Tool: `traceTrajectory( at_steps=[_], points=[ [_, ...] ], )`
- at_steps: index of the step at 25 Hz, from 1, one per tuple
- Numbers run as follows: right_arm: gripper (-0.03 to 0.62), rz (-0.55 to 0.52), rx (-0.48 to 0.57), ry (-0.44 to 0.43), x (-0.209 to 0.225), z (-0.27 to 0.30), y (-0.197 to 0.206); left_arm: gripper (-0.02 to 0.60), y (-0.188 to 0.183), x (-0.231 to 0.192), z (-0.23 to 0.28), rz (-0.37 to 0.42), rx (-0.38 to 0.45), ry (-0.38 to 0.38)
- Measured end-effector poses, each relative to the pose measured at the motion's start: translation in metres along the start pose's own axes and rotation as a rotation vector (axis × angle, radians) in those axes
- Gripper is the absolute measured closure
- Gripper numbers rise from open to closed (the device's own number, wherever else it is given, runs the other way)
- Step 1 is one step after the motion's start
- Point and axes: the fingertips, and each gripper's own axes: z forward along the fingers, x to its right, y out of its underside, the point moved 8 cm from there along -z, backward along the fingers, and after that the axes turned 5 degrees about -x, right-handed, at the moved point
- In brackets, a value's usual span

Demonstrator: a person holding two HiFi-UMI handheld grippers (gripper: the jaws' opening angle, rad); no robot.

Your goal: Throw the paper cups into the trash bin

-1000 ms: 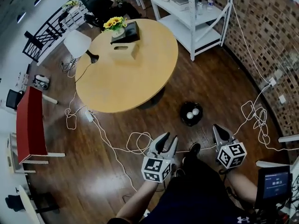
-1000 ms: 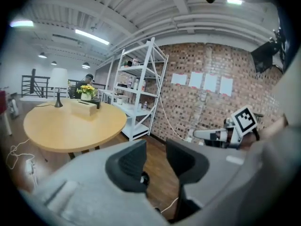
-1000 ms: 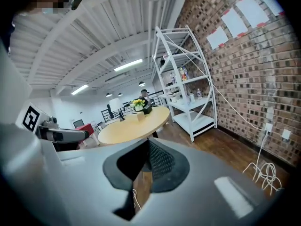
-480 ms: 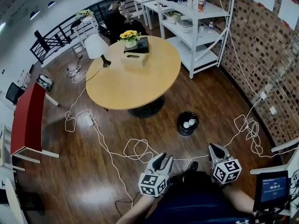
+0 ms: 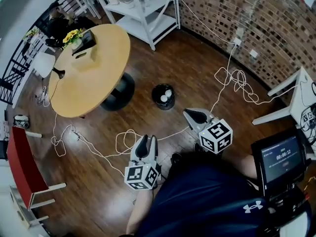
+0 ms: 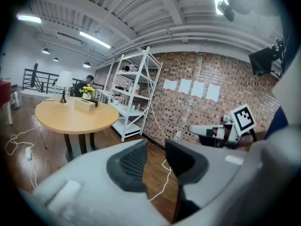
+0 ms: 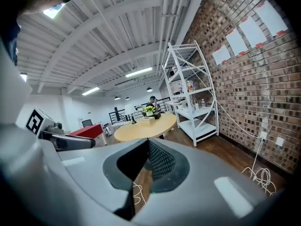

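Observation:
A black trash bin (image 5: 163, 96) stands on the wooden floor beside the round table's foot, with two white paper cups (image 5: 166, 96) inside it. My left gripper (image 5: 146, 143) hangs low in the head view, below and left of the bin, well short of it. Its jaws stand a little apart with nothing between them; floor and cable show through the gap in the left gripper view (image 6: 156, 143). My right gripper (image 5: 190, 114) points toward the bin from the right, also short of it. Its tips meet in the right gripper view (image 7: 148, 141) and hold nothing.
A round wooden table (image 5: 89, 78) with a tissue box and flowers stands to the left of the bin. White cables (image 5: 123, 142) loop over the floor, more of them near the brick wall (image 5: 237, 78). A white shelf (image 5: 140, 11) stands behind, and a red chair (image 5: 22, 167) at far left.
The head view has swung round: the table and bin have slid left and the brick wall now fills the upper right. Both grippers stay low and empty, and the right one reaches further forward.

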Motion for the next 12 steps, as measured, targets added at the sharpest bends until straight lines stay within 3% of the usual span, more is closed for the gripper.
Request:
traceTrajectory(
  at_steps=[12],
  points=[
    [0.583,0.045,0.021,-0.007,0.048,-0.041,-0.002,0.46,-0.005,0.058,0.038,0.023,-0.039,0.015]
  ],
)
